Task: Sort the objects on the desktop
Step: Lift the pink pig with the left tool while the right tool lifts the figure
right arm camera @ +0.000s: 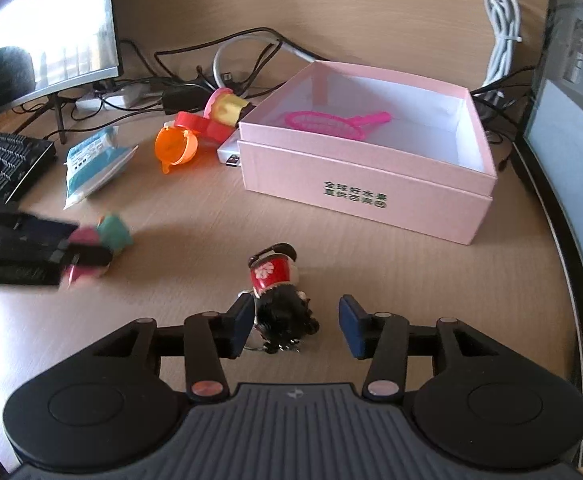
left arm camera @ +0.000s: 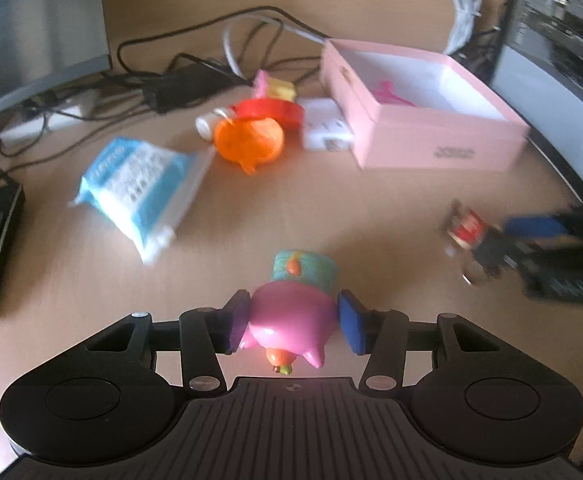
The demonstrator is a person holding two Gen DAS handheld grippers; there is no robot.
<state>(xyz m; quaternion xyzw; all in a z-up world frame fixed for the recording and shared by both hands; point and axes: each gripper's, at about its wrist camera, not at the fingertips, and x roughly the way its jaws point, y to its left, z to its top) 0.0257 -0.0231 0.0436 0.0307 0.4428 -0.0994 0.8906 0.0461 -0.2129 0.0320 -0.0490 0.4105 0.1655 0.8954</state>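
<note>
A pink pig-like toy [left arm camera: 291, 312] with a teal hat is clamped between both pads of my left gripper [left arm camera: 293, 322], just above the wooden desk; it shows blurred in the right wrist view as well [right arm camera: 111, 236]. A small doll [right arm camera: 271, 276] in a red dress with black hair lies on the desk between the fingers of my right gripper [right arm camera: 295, 322]. The left pad is at the doll's hair and the right pad stands clear of it. The open pink box [right arm camera: 371, 184] stands behind, with a pink toy net [right arm camera: 331, 122] inside.
Left of the box lie an orange cup [right arm camera: 175, 146], a red ring [right arm camera: 195, 122], a yellow toy [right arm camera: 227, 108], a white USB block [right arm camera: 229, 156] and a blue tissue pack [right arm camera: 91, 164]. A keyboard [right arm camera: 7, 168], monitors and tangled cables [right arm camera: 211, 52] line the back and sides.
</note>
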